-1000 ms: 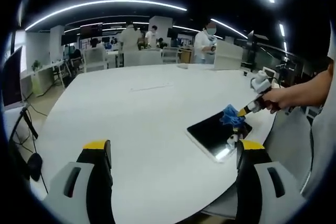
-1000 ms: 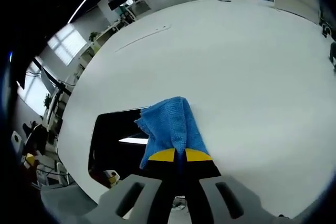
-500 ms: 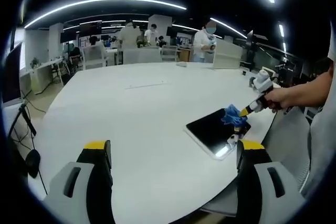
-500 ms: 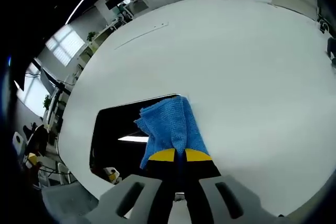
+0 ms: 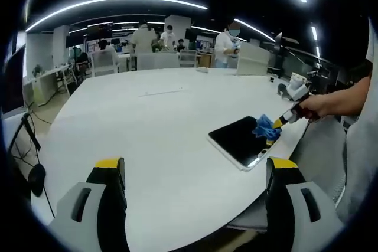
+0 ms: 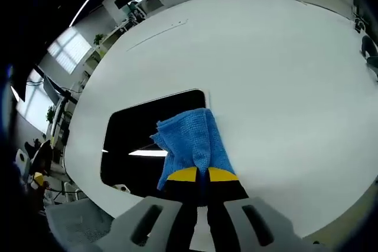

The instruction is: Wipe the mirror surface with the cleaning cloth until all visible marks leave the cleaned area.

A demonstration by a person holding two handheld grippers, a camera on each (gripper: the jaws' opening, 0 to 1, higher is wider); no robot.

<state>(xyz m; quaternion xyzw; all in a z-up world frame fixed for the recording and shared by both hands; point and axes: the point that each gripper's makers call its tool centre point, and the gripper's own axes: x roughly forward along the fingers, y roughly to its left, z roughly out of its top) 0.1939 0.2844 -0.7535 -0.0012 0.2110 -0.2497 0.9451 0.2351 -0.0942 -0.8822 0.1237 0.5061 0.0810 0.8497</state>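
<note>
The mirror (image 6: 147, 140) lies flat near the worktop's (image 6: 266, 69) edge, with the cloth (image 6: 192, 146) on its right end, clamped in our right gripper's (image 6: 196, 174) fingers. We should press evenly and sweep in overlapping passes across the glass. Our left gripper (image 5: 192, 175) hovers well apart, fingers spread around nothing.

The left gripper (image 5: 195, 205) is showing two broad grey jaws with black inner faces, each capped by a yellow tip and carrying a dark oval slot on its outer side. The right gripper (image 6: 196, 175) is showing the same build: pale grey arms narrowing into black jaw ends topped with yellow tips, with a dark slot in each grey arm. In the left gripper view, the person's hand (image 5: 310, 106) is wearing no glove, and a light grey garment (image 5: 359, 163) is covering the body.
</note>
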